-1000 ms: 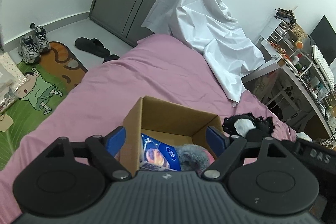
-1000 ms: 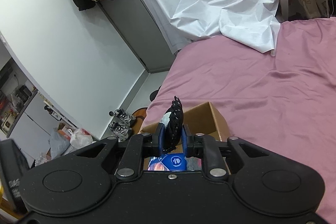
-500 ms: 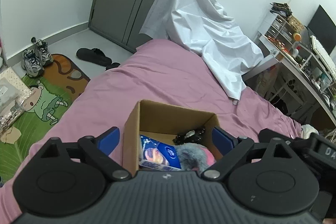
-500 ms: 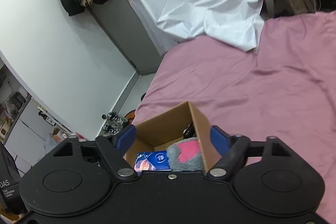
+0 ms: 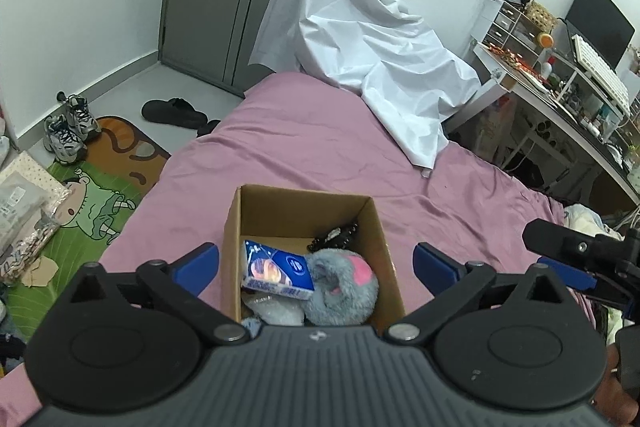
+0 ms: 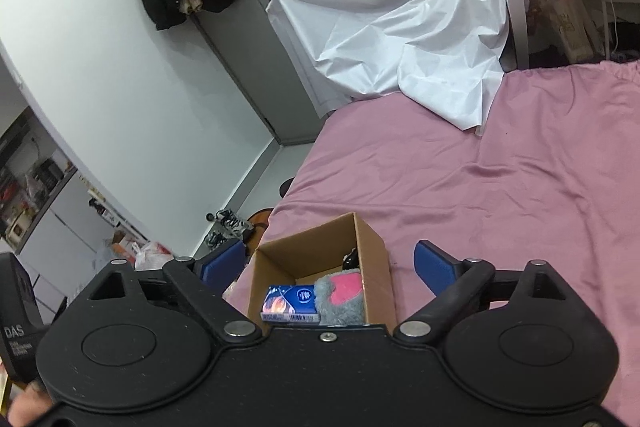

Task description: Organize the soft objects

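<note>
**Black toy dropped, both grippers backing off the box**

Since a second ago the black-and-white plush has left the right gripper (image 6: 330, 265) and now lies inside the cardboard box (image 5: 308, 199), seen as a dark shape (image 5: 335, 235) against the box's far right corner; the right fingers (image 6: 434, 265), then pinched on it, have just been opening and now stand wide with nothing between them; the left gripper (image 5: 316, 263) has likewise just been opening further, its fingers (image 5: 196, 265) spread wide and empty on either side of the box; both views now show the box smaller and lower than before, so both hands have drawn up and back from it.

Inside the box, nearer than the black toy, a grey plush with a pink patch (image 5: 344, 283) fills the near right part; a blue tissue pack (image 5: 278, 273) leans against the box's left wall; something pale and crinkled (image 5: 276, 309) lies under the pack. The box sits on the pink bed sheet (image 5: 304, 143); beyond it a white sheet (image 5: 360, 51) is draped at the bed's far end.

Risks, as I judge them: the box looks nearly full, so another soft item pushed in could ride up and spill over the rim; the box rests on yielding bedding, so a knock from either gripper could tip or slide it; whether more soft things remain outside the box I cannot tell from these views.
</note>
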Motion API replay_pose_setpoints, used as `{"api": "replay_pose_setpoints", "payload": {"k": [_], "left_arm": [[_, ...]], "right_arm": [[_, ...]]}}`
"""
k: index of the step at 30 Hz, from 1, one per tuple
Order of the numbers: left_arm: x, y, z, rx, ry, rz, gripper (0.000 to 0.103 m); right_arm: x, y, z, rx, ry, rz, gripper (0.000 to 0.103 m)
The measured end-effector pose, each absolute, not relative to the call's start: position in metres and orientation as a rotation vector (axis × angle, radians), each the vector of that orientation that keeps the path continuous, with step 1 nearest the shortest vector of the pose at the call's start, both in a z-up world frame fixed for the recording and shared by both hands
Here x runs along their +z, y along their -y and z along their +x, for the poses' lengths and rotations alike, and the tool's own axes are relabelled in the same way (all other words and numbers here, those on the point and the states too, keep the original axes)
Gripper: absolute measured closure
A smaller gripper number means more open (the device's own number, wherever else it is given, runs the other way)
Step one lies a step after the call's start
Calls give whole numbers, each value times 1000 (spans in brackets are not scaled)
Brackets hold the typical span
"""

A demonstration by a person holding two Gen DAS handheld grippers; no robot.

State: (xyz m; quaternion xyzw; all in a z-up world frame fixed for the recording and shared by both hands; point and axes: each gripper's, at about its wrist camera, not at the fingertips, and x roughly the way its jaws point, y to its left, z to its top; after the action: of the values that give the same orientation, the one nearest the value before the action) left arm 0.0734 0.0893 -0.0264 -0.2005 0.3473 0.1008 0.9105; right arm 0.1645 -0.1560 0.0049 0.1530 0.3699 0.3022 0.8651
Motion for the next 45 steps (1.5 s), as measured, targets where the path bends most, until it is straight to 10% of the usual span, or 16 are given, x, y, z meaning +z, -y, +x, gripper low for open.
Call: {"api": "replay_pose_setpoints", "payload": {"k": [45], "left_arm": [[45,-7,-26,193,-770,-287,1]], "right_arm": [[60,246,95,820,-741,187,0]]}}
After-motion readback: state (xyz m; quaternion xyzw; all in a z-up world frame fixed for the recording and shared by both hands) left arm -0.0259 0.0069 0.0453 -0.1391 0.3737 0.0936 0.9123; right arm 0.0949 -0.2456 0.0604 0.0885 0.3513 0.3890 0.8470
